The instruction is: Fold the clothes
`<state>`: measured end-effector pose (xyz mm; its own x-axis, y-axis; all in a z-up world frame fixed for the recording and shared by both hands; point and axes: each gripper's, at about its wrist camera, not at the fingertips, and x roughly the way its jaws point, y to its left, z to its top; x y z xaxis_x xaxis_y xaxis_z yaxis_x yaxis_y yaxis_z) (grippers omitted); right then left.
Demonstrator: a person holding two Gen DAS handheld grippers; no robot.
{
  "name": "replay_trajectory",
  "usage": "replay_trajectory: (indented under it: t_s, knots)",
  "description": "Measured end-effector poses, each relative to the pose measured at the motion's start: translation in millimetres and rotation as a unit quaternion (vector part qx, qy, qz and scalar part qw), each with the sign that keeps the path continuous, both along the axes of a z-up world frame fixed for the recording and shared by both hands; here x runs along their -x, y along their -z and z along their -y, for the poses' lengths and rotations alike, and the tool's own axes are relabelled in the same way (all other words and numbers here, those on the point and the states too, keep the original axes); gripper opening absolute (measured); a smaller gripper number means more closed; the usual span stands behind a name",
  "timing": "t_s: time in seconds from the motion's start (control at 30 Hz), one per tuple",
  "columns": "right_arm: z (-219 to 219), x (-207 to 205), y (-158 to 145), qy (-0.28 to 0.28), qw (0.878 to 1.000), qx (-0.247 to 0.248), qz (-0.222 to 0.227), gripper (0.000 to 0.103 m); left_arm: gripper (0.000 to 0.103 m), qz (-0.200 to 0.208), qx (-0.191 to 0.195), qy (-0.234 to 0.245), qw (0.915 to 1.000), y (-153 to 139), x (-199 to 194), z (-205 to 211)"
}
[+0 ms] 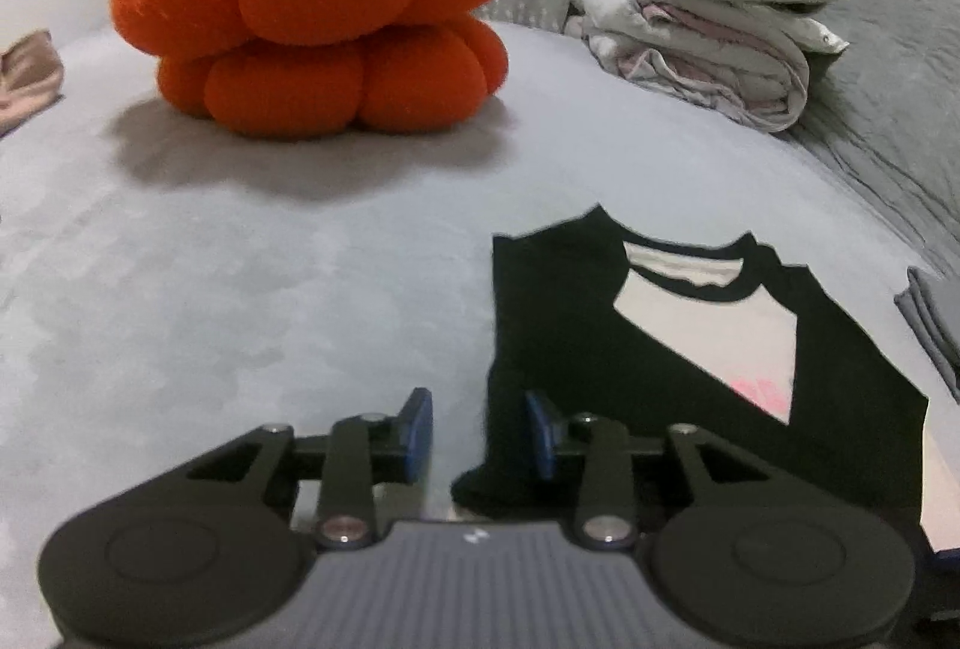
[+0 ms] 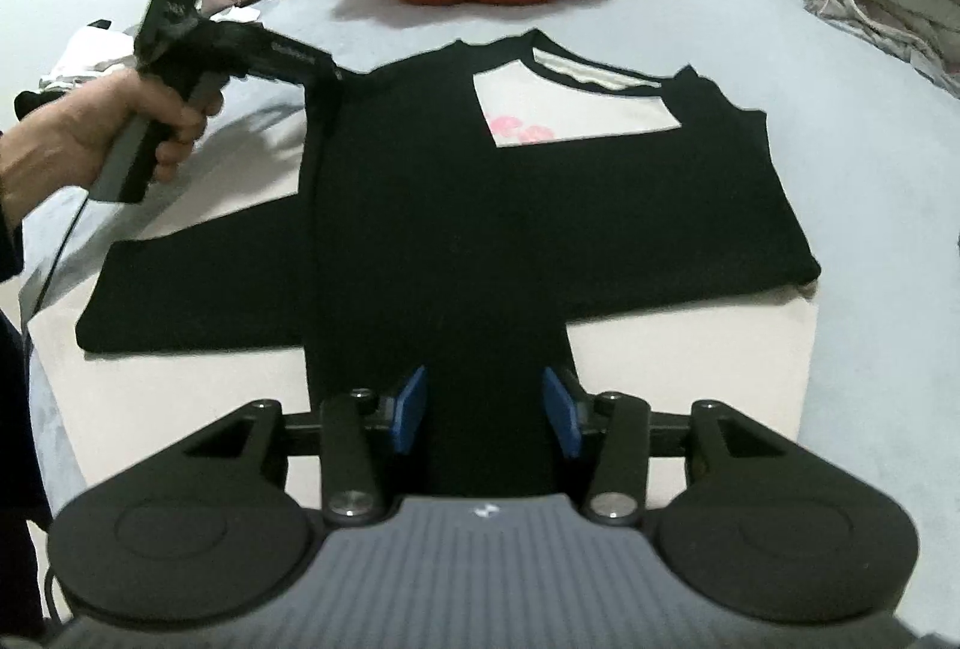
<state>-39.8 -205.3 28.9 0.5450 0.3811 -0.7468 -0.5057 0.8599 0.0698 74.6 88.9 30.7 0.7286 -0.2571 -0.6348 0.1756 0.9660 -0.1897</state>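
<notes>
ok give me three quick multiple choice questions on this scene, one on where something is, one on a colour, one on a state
1. Where is the pumpkin cushion?
A. on the shirt
B. on the bed beyond the shirt
C. on the bedding pile

2. What colour are the sleeves of the shirt?
A. black
B. grey
C. pink

3. What state is the left hand-held gripper in?
A. shut on the shirt
B. open
C. shut on a cushion

Answers:
1 B, it sits on the grey bed past the collar.
2 A, black sleeves cross a white body.
3 B, its blue pads stand apart with nothing between them.
</notes>
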Motion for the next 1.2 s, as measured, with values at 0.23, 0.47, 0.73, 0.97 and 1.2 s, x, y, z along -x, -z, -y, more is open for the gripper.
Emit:
replay_trajectory:
  t_s: [0.23,0.47,0.73,0.97,1.2]
  knots:
    - [-2,1,-5,-0.005,1.0,-0.004,0.012,0.049,0.035,0.003,0.013,-0.002,0.9999,-21,20,-5]
    - [-11,8,-3,-0.007,1.0,0.015,0.021,0.049,0.036,-0.008,0.02,0.087,0.996,-18,76,24]
    - [1,30,1,0.002,1.0,0.022,0.02,0.049,0.036,-0.026,0.034,0.138,0.9895,-3,150,26]
    - [30,62,6,0.029,0.999,0.02,0.013,0.051,0.037,-0.033,0.027,0.124,0.9913,9,194,10]
    - [54,101,8,0.083,0.997,0.002,0.005,0.053,0.037,-0.052,0.081,0.075,0.9925,7,227,-19]
